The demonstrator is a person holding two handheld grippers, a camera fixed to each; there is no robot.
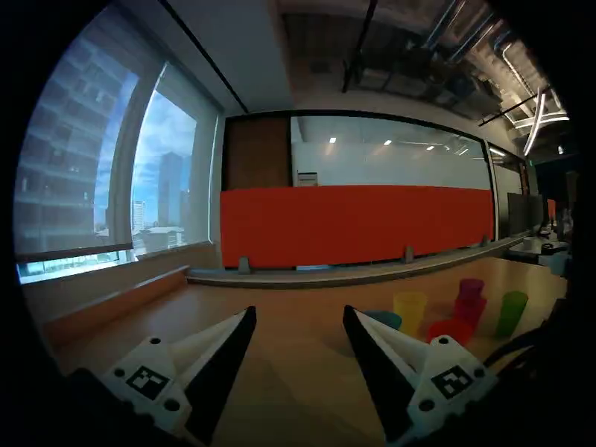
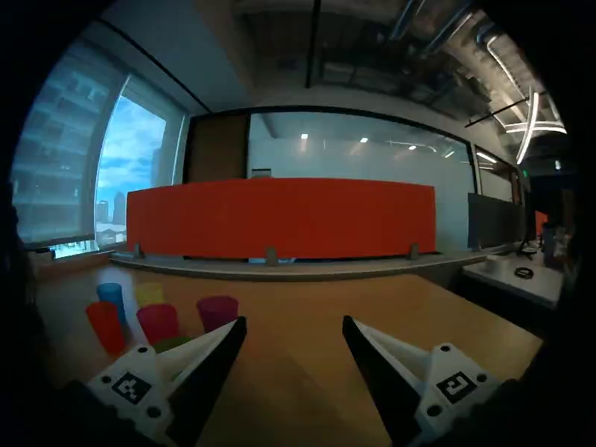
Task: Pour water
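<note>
Wooden table [image 1: 298, 380] — coloured cups [image 1: 469, 302] right of left gripper [image 1: 299, 311].

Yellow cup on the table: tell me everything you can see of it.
The yellow cup is a translucent, plastic-looking tumbler, slightly narrower at the base, standing upright, mouth up, on the wooden table. It sits in a cluster of coloured cups, with a blue cup close beside it; whether they touch is unclear. Nothing grips it. Its contents cannot be told. In the right gripper view a pink cup hides its lower part.
</note>
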